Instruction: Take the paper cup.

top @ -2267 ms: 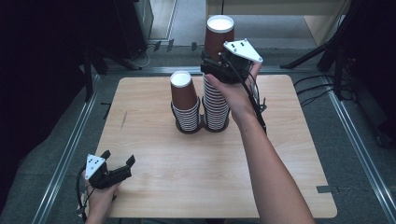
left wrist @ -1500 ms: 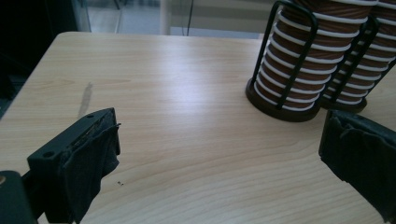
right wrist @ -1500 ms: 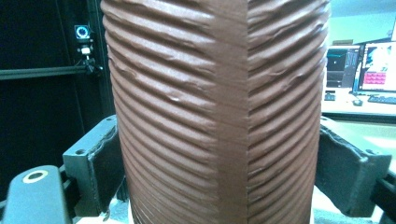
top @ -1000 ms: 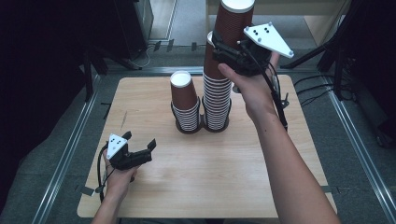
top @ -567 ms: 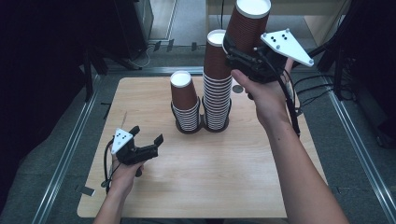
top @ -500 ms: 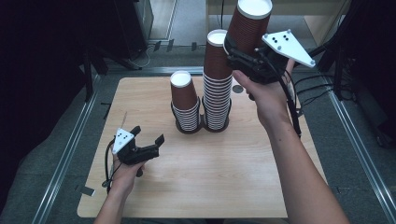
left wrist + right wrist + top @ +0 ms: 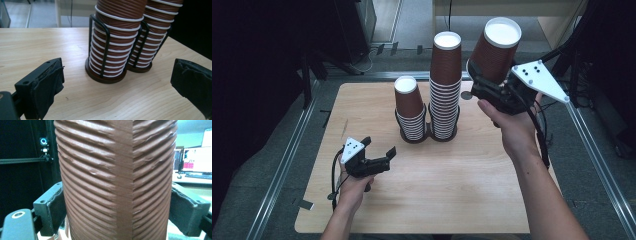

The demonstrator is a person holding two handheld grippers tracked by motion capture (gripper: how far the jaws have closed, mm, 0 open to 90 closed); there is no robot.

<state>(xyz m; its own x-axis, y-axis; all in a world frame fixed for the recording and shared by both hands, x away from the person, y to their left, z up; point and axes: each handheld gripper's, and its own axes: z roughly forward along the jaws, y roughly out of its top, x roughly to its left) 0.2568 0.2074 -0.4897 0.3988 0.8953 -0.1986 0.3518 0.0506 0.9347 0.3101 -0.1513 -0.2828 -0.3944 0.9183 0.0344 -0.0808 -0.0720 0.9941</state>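
Two stacks of brown ribbed paper cups stand upside down in black wire holders at the back middle of the wooden table (image 7: 452, 175): a short stack (image 7: 409, 112) and, to its right, a tall stack (image 7: 445, 85). My right gripper (image 7: 482, 86) is shut on a single brown cup (image 7: 494, 47), held in the air to the right of the tall stack and apart from it. In the right gripper view that cup (image 7: 115, 180) sits between both pads. My left gripper (image 7: 379, 159) hovers low at the front left, wide open, facing the short stack (image 7: 112, 50) and the tall stack (image 7: 152, 37).
A small round grey disc (image 7: 466, 95) lies on the table just right of the tall stack. Metal rails (image 7: 287, 160) run along the table's sides. Dark cabinets stand at the back left. A lit monitor (image 7: 197, 160) shows behind the held cup.
The right gripper has lifted the top cup off the tall stack and carried it up and to the right. The left gripper has moved from the front-left corner toward the stacks.
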